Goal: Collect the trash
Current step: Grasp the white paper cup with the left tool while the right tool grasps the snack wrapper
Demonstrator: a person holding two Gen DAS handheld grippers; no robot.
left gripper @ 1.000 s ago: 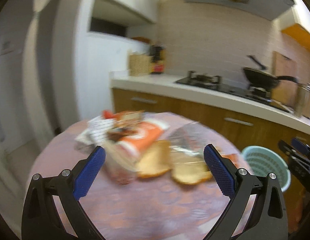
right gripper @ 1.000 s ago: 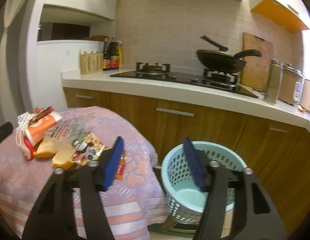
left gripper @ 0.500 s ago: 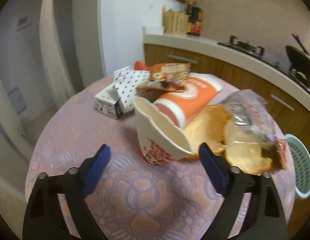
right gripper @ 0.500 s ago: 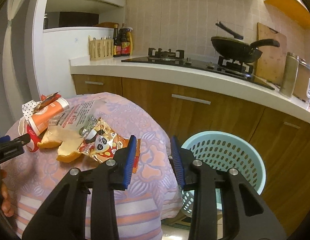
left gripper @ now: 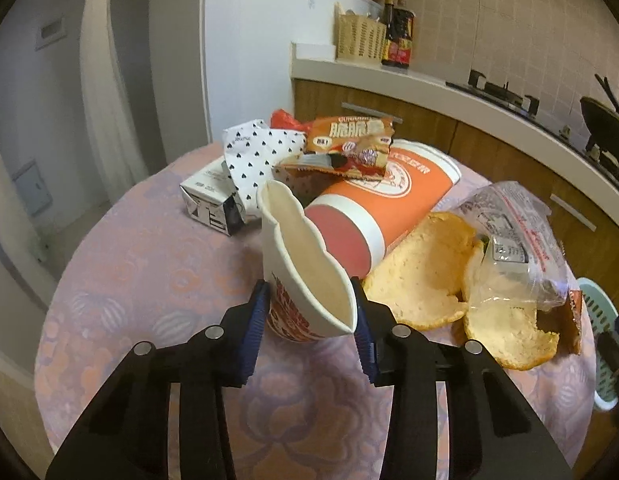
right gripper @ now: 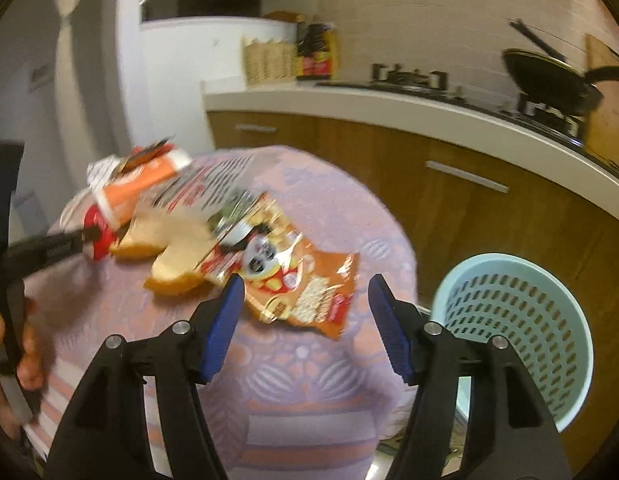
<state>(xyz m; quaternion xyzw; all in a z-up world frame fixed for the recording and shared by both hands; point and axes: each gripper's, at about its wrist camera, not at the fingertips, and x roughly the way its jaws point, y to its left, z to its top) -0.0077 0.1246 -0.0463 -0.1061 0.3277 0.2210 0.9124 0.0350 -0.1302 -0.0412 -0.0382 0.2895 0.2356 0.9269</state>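
Trash lies on a round table with a pink-lilac cloth (left gripper: 141, 280). My left gripper (left gripper: 309, 312) is shut on a squashed white paper cup (left gripper: 305, 276) with red print. Behind it lie a big orange cup (left gripper: 385, 204), a snack wrapper (left gripper: 349, 144), a spotted paper (left gripper: 257, 156), a small carton (left gripper: 209, 204), pomelo peel (left gripper: 425, 280) and a clear plastic bag (left gripper: 513, 240). My right gripper (right gripper: 305, 308) is open, just in front of an orange panda snack bag (right gripper: 301, 280). A light blue basket (right gripper: 513, 320) stands on the floor to the right.
A wooden kitchen counter (right gripper: 449, 184) with a hob and a black pan (right gripper: 549, 80) runs behind the table. A wicker basket (left gripper: 359, 36) and sauce bottles (left gripper: 397, 32) stand at its left end. A white wall and doorway are on the left.
My left gripper moved in and closed on the squashed paper cup. My right gripper opened wider and swung left from the basket toward the panda snack bag.
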